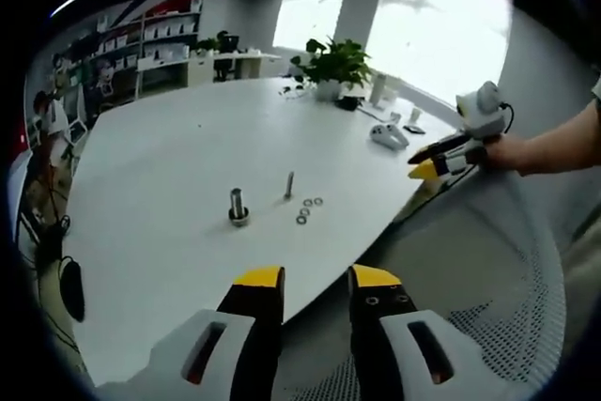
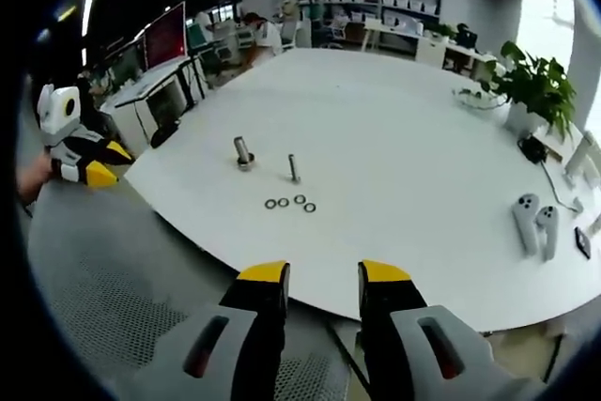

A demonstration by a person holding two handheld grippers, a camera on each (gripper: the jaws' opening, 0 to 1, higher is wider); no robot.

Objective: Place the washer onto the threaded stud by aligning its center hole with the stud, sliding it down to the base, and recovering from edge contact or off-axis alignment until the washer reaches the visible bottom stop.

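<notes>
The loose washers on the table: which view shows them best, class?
The right gripper view: all four washers lie apart in a row beside the thin stud. In the left gripper view the washers look smaller and bunched, so fewer can be counted.

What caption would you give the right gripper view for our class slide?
Open right gripper faces a white table holding four loose washers beside a threaded stud.

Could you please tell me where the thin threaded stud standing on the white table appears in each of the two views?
Left gripper view: the threaded stud stands near the picture's centre, right of the thick bolt, with the loose washers just below and right of it.
Right gripper view: the stud is left of centre, again right of the bolt, washers below it.
Shared landmark: the potted plant.
</notes>
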